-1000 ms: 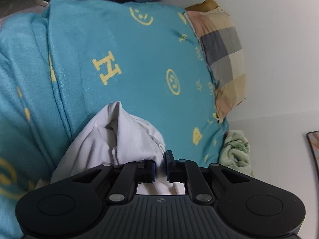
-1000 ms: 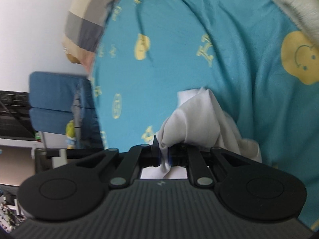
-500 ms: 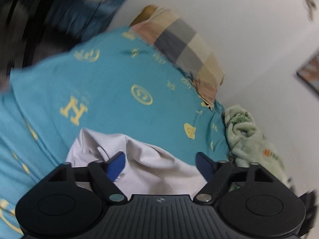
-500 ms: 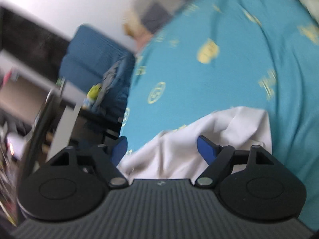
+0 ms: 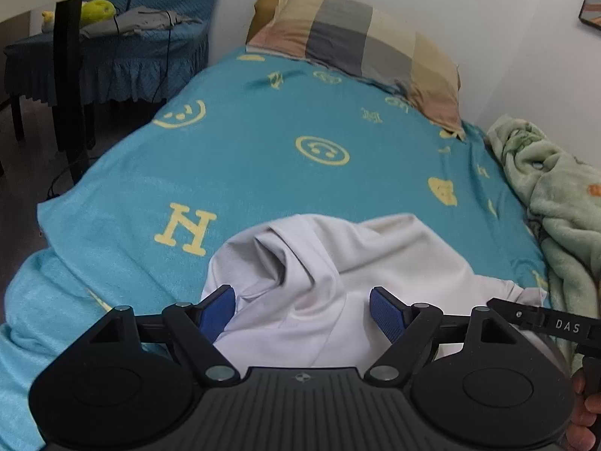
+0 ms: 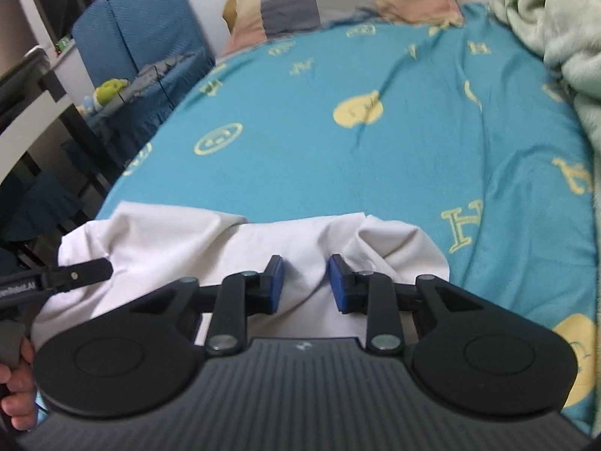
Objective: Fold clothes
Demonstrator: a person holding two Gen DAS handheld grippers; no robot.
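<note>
A white garment (image 5: 338, 263) lies crumpled on the near part of a bed with a teal sheet (image 5: 263, 158); it also shows in the right wrist view (image 6: 225, 240). My left gripper (image 5: 302, 312) is open wide just above the garment, holding nothing. My right gripper (image 6: 306, 282) is open with a narrower gap, over the garment's middle, holding nothing. The garment's near edge is hidden under both gripper bodies.
A checked pillow (image 5: 360, 45) lies at the head of the bed. A green fleece blanket (image 5: 556, 195) is bunched along the right side by the white wall. A blue covered chair (image 5: 112, 49) and a dark table leg (image 5: 69, 86) stand left of the bed.
Both grippers were shut on the white garment a second ago and have let it go. They opened and pulled back; the right one has since narrowed. The garment has dropped onto the sheet.
</note>
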